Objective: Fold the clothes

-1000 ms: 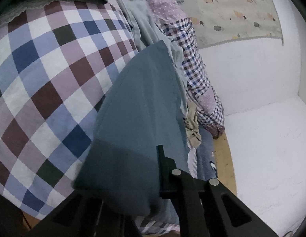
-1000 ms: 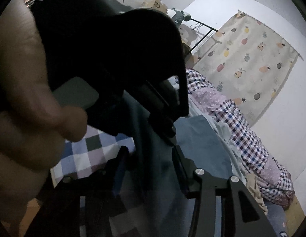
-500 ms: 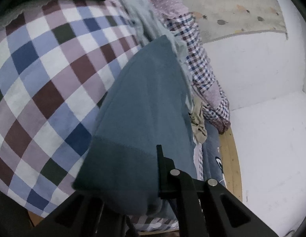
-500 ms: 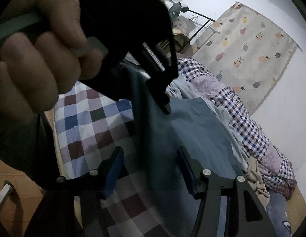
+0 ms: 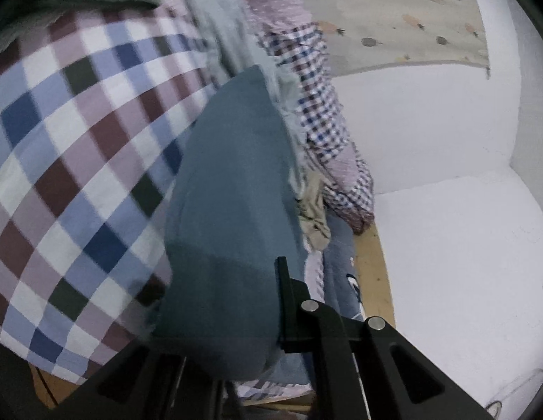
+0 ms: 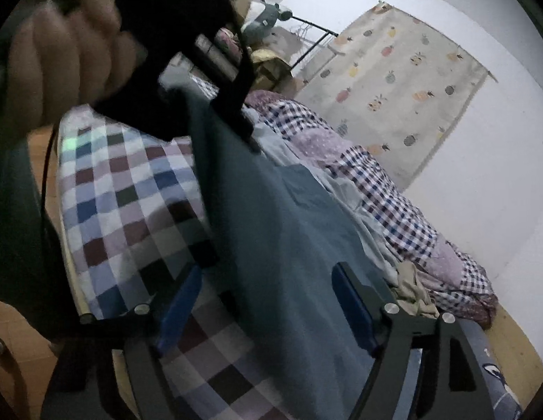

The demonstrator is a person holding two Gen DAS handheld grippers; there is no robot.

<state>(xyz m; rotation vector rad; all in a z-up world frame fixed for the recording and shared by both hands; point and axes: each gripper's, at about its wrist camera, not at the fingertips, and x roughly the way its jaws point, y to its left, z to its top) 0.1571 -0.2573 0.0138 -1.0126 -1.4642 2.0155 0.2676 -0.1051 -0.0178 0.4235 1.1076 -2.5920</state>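
A teal garment [image 5: 236,182] hangs over the checked bedspread [image 5: 71,161], its lower end still on the bed. My left gripper [image 5: 232,329] is shut on its top edge; the cloth drapes over and hides the left finger. In the right wrist view a hand [image 6: 64,59] holds that left gripper [image 6: 241,124] high at the upper left, and the teal garment [image 6: 292,245] slopes down from it. My right gripper [image 6: 267,308] is open, with a blue pad on either side of the hanging cloth and neither one pressing it.
Along the wall side of the bed lie a pale blue garment [image 5: 232,35], a small-check quilt [image 5: 324,133] and a beige crumpled cloth [image 5: 315,217]. A pineapple-print curtain [image 6: 397,87] hangs on the white wall. Wooden floor [image 5: 371,273] shows beside the bed.
The left gripper has lifted the garment's edge up and away from the right gripper. The right gripper's jaws have spread wider around the cloth.
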